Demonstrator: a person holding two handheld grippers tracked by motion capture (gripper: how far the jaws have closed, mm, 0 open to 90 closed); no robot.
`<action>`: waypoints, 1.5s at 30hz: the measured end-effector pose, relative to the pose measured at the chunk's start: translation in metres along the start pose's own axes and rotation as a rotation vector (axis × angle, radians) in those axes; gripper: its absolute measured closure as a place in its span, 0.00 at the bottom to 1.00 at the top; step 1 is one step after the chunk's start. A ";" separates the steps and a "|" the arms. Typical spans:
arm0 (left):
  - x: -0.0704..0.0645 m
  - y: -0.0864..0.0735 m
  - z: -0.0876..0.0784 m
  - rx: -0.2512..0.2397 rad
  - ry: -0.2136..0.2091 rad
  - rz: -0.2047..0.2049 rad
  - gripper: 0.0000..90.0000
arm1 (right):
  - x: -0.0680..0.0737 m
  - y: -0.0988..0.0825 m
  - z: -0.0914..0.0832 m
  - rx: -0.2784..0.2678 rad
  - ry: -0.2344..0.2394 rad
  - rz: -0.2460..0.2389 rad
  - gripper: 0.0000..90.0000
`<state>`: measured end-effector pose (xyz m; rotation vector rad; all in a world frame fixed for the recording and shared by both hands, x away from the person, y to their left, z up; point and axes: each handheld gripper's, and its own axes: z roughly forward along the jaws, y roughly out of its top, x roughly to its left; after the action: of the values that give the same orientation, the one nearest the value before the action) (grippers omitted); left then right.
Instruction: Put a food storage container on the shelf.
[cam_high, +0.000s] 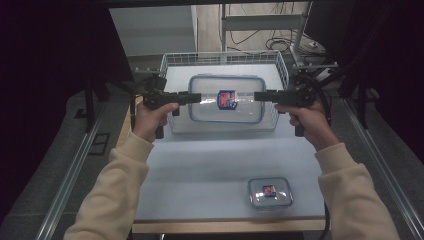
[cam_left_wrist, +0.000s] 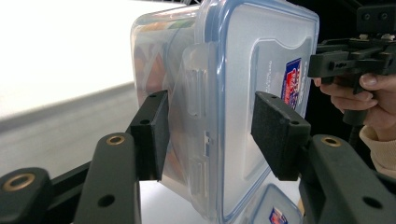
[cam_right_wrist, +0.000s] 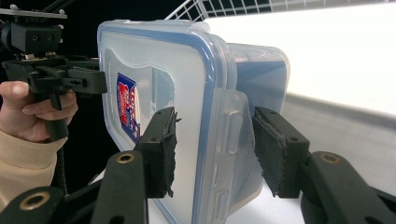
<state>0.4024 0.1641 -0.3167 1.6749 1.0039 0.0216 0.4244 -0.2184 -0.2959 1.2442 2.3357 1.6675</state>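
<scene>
Dim workshop clutter and trailing cables frame a pale counter (cam_high: 200, 165) where a person in cream sleeves works two hand-held grippers. Each set of black fingers (cam_left_wrist: 150, 135) is clamped across one short end of a large clear plastic box (cam_high: 226, 99), one pad on the blue-rimmed lid, the other on the base, straddling the snap latch there; the fingers (cam_right_wrist: 161, 149) of the right gripper (cam_high: 265, 96) mirror those of the left gripper (cam_high: 192, 98) on the opposite end. Held between the two, the box hangs level above a white wire basket (cam_high: 170, 62) at the far side of the counter, and seems clear of its floor. Coloured contents show faintly through the wall in the left gripper view. Its shell looks stiff but smooth and likely slippery, so an even squeeze from both ends, close to the latches where the rim is thickest, appears the safest hold; tilting could let it slide. A small lidded box (cam_high: 270, 192) sits near the front edge, well apart from the lift.
</scene>
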 end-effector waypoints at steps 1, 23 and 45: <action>0.003 0.005 0.001 -0.004 0.000 0.001 0.54 | -0.002 0.004 0.001 -0.001 0.001 -0.002 0.56; 0.058 0.063 0.032 0.006 -0.003 -0.070 0.54 | -0.052 0.080 0.041 0.054 0.006 0.031 0.56; 0.093 0.073 0.054 -0.022 -0.014 -0.246 0.50 | -0.081 0.099 0.074 0.057 -0.086 0.194 0.53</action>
<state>0.5312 0.1780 -0.3213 1.5199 1.1888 -0.1403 0.5695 -0.1970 -0.2819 1.5658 2.2934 1.5706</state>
